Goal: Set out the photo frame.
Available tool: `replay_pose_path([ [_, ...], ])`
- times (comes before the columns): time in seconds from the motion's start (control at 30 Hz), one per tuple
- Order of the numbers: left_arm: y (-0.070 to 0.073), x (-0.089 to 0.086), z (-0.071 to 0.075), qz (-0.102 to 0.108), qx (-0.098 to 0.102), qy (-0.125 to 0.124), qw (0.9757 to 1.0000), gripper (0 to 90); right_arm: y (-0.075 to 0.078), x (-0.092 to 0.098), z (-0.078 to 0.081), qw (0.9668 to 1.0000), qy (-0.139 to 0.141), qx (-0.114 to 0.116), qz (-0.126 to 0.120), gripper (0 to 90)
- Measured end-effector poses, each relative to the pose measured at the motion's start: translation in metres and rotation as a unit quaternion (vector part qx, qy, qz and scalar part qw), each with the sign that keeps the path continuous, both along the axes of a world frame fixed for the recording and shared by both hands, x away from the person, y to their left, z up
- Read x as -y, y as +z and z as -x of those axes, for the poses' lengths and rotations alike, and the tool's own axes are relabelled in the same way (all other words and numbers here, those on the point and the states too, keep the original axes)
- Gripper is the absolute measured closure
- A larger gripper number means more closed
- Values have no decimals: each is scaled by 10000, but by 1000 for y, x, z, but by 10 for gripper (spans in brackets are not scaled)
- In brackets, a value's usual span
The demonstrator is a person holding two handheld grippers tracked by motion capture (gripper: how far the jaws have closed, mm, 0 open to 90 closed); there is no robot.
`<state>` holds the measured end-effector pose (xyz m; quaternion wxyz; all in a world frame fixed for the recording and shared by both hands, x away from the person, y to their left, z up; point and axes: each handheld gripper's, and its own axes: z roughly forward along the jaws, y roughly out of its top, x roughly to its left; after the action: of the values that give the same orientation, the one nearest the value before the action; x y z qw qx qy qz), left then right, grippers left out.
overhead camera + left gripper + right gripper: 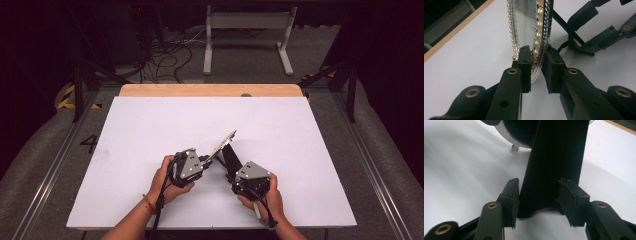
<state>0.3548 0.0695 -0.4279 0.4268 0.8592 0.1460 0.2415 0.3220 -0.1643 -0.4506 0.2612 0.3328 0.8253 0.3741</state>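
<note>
1. Two grippers meet near the middle of the white table [150,130], toward its near edge, each held in one of the person's hands.
2. The thing between them is a small mirror [223,143] with a rim of pearls [538,25] and silver beads; it is tilted, its top leaning away from the person.
3. A flat black prop [554,162] juts from the mirror's back, running down toward the right gripper.
4. The left gripper [204,161] comes in from the left. In the left gripper view its jaws are narrow and pinch the lower rim of the mirror edge-on, one pad on each face.
5. The right gripper [233,167] lies just right of the mirror, pointing away from the person. In the right gripper view its jaws stand fairly wide on either side of the prop's lower end; the left pad is at the prop's edge, and a little gap shows at the right pad, so the grip is not closed.
6. The prop's lower end has a curved notch and sits between those pads, close over the table.
7. The left hand [167,182] and right hand [265,197] wrap the gripper bodies; a red band sits on the left wrist.
8. A grey plate [252,171] tops the right gripper, and one tops the left too.
9. A wood strip [210,90] edges the table's far side.
</note>
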Motion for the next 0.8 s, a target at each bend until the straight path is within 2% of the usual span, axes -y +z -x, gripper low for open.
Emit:
replay_pose_path([
  [0.07, 0, 1, 1, -37, 66, -15, 10000, 782, 0, 1, -1, 10000, -9, -12, -19, 505],
  [0.23, 1, 2, 4, -38, 81, -64, 9999, 784, 0, 5, -3, 10000, -56, -63, -5, 514],
  [0.33, 1, 2, 6, 75, 2, -129, 9999, 796, 1, 12, -7, 9998, -150, -99, -12, 512],
  [0.47, 1, 4, 6, 65, 12, -109, 9999, 793, 1, 17, -11, 9995, -171, -196, -167, 505],
  [0.6, 1, 6, 7, 39, 16, -110, 9999, 788, 1, 17, -12, 9997, -171, -145, -36, 498],
  [0.67, 1, 6, 6, 36, 30, -107, 9999, 784, 1, 19, -13, 9996, -182, -199, -84, 490],
  [0.8, -4, 5, 3, 45, -37, -161, 9999, 716, 2, 20, -14, 9996, -210, -165, -28, 482],
])
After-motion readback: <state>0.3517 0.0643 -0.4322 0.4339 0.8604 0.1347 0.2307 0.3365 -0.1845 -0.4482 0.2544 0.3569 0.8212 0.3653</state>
